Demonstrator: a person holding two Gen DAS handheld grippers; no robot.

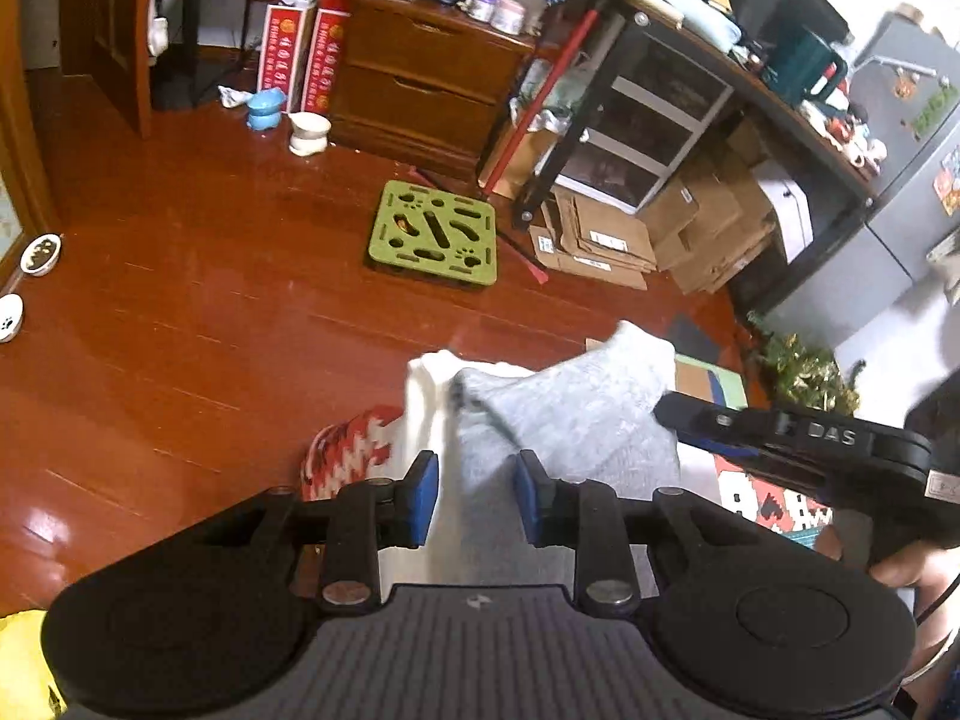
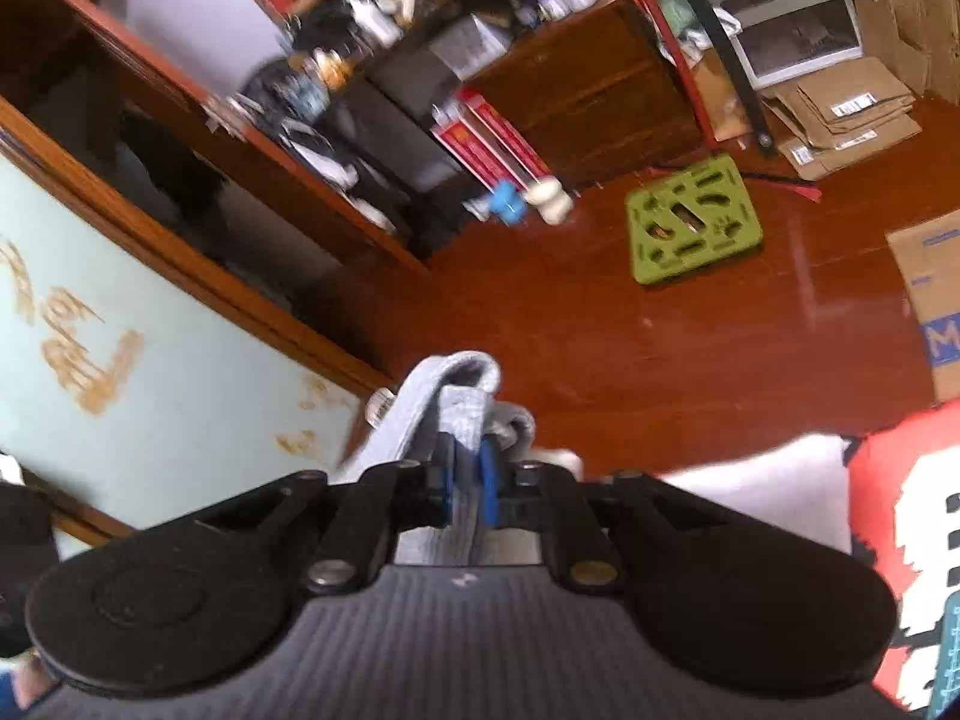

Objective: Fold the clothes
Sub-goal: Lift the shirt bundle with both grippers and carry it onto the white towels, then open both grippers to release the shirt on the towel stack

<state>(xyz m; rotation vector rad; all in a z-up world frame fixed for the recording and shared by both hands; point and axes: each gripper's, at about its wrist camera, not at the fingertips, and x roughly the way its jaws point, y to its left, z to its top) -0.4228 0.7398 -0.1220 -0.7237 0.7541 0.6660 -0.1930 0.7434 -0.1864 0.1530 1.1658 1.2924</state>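
The grey garment (image 1: pixel 576 420) hangs above the wooden floor (image 1: pixel 210 312), bunched edge clamped in the right gripper (image 2: pixel 468 474); left gripper (image 1: pixel 475 495) fingers stand apart around cloth.

Both wrist views angled floorward (shared: green mat (image 1: pixel 433 234)).

the right wrist view is smeared by motion, so the clutter on the wooden shelf (image 2: pixel 336 60) cannot be told apart. in the left wrist view the grey garment (image 1: pixel 570 408) runs down behind the left gripper (image 1: pixel 474 495), its lower part hidden. the right gripper (image 1: pixel 798 450) is cut off by the edge there, its jaws covered by cloth. a yellow thing (image 1: pixel 24 666) at the corner is cropped and unreadable.
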